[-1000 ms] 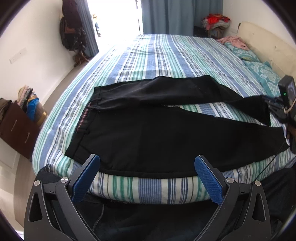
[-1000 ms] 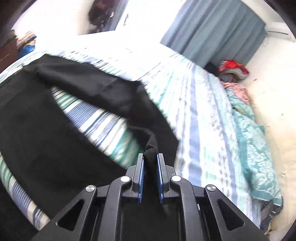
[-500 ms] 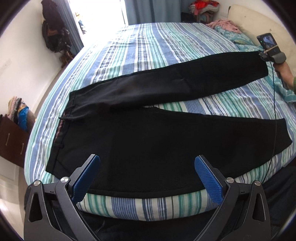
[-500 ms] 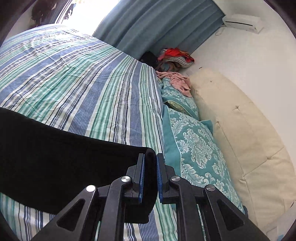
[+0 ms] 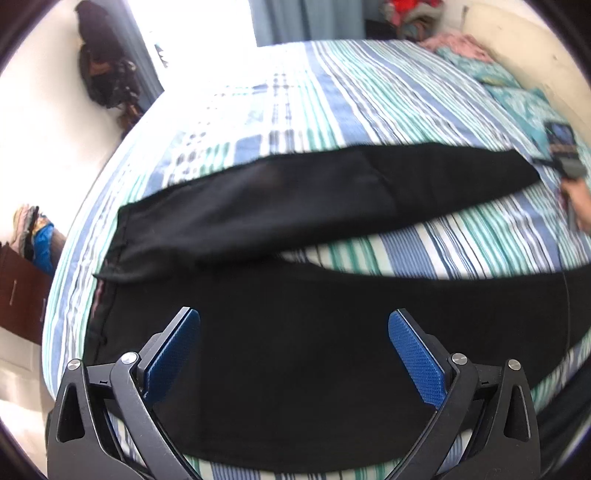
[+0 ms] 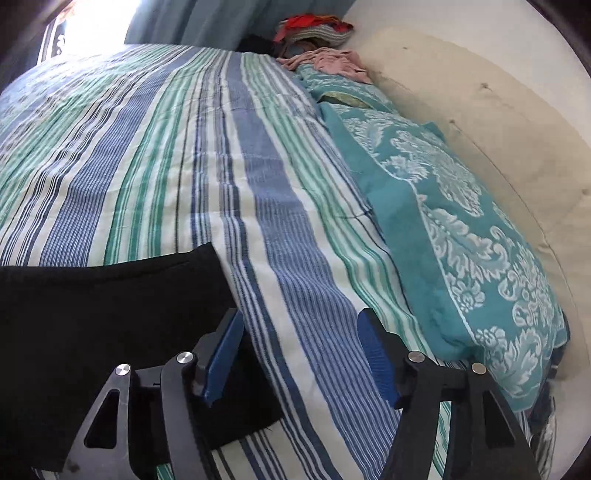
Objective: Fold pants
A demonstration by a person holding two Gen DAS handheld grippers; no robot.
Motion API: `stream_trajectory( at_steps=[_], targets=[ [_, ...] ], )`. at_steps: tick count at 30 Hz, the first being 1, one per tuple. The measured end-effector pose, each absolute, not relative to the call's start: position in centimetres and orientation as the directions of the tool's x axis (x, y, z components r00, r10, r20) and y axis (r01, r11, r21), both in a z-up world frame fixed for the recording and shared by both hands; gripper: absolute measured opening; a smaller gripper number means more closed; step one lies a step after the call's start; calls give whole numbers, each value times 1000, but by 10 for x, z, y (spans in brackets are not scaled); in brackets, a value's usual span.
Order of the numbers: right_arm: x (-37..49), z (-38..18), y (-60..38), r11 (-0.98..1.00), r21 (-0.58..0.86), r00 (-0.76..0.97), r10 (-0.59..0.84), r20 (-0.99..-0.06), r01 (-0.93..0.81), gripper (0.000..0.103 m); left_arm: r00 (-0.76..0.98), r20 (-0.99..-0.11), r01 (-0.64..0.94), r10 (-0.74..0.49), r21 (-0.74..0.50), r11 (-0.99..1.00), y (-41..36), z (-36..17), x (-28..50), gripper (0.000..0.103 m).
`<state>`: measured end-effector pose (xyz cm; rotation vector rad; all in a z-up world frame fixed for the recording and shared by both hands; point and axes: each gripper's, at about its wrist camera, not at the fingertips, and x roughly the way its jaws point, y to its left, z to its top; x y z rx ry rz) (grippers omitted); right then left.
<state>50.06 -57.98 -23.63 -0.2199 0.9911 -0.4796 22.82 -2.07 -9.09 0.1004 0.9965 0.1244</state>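
Note:
Black pants (image 5: 295,332) lie spread on the striped bed, waist at the left, both legs reaching right. The far leg (image 5: 332,192) lies straight across the bed. My left gripper (image 5: 293,332) is open and empty above the near leg. In the right wrist view, my right gripper (image 6: 299,332) is open and empty just above the bed, by the far leg's hem end (image 6: 110,325). The right gripper also shows in the left wrist view (image 5: 561,147), at that leg's end.
The striped bedspread (image 6: 184,147) covers the bed. Teal patterned pillows (image 6: 461,229) and a cream headboard (image 6: 480,110) lie on the right. Piled clothes (image 6: 314,29) sit at the far end. A brown cabinet (image 5: 18,295) stands left of the bed.
My right gripper carried the far leg's end out to the right, laid it straight on the bed and opened. My left gripper moved in closer over the near leg.

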Motion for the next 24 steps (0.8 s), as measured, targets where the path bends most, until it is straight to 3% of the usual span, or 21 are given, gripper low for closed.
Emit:
stream_trajectory(
  at_steps=[3,4,7,11,16,21,24],
  targets=[
    [465,-208,-581,906,-269,542,-412,-733,325,72,576,-760,-212,302,218,953,21,-114,290,102],
    [455,-199,-576,937,-186,583,-332,-742,296,79,564,-742,-266,362,252,930,35,-125,309,102],
    [444,-186,-544,979,189,656,93,-749,78,87,515,-744,-344,426,276,898,67,-158,347,102],
    [459,-206,-482,911,403,580,376,-723,-89,87,418,-783,-378,460,310,872,89,-202,360,103],
    [484,-269,-459,914,404,460,373,-806,-34,84,432,-814,-401,387,211,892,101,-206,356,103],
    [476,-258,-489,914,392,533,281,-798,105,81,448,-823,-409,349,159,899,104,-213,353,103],
    [455,-231,-498,946,276,556,139,-819,171,82,451,-825,-408,341,150,901,105,-206,351,103]
  ],
)
